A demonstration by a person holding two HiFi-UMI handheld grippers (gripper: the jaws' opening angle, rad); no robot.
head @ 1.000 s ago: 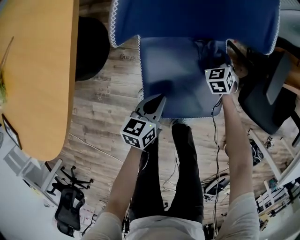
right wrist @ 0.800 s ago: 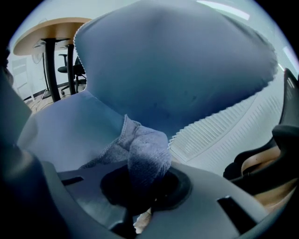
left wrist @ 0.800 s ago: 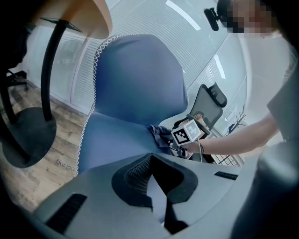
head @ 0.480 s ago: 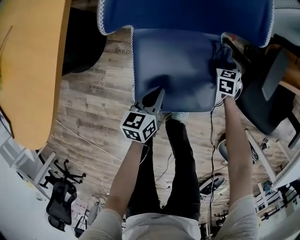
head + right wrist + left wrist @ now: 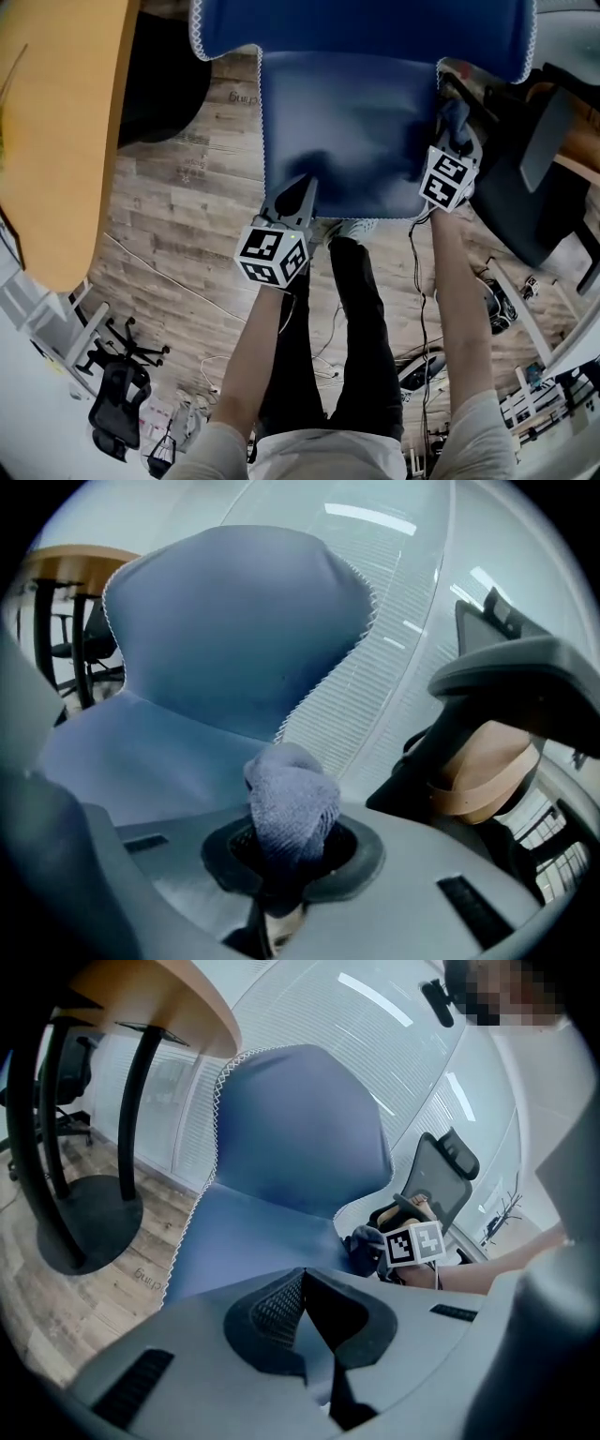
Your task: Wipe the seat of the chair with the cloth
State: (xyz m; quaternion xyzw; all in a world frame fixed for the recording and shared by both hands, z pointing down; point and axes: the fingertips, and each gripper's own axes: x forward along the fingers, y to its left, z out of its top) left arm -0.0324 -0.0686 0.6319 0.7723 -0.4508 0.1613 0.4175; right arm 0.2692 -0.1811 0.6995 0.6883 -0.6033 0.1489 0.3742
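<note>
- We have the cloth (image 5: 292,803) clamped in the right gripper (image 5: 457,139), at the seat's (image 5: 347,122) right edge.
- Our left gripper (image 5: 298,192), jaws together, is at the front edge.

Both arms reach forward; left gripper (image 5: 302,187) closed empty, right gripper (image 5: 457,133) pinching cloth (image 5: 292,803).

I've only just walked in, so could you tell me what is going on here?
A person stands over a blue padded chair with white-stitched edging, a gripper in each hand. The right gripper clamps a bunched grey-blue cloth at the right edge of the seat. The left gripper, jaws together and empty, points at the seat's front edge.
</note>
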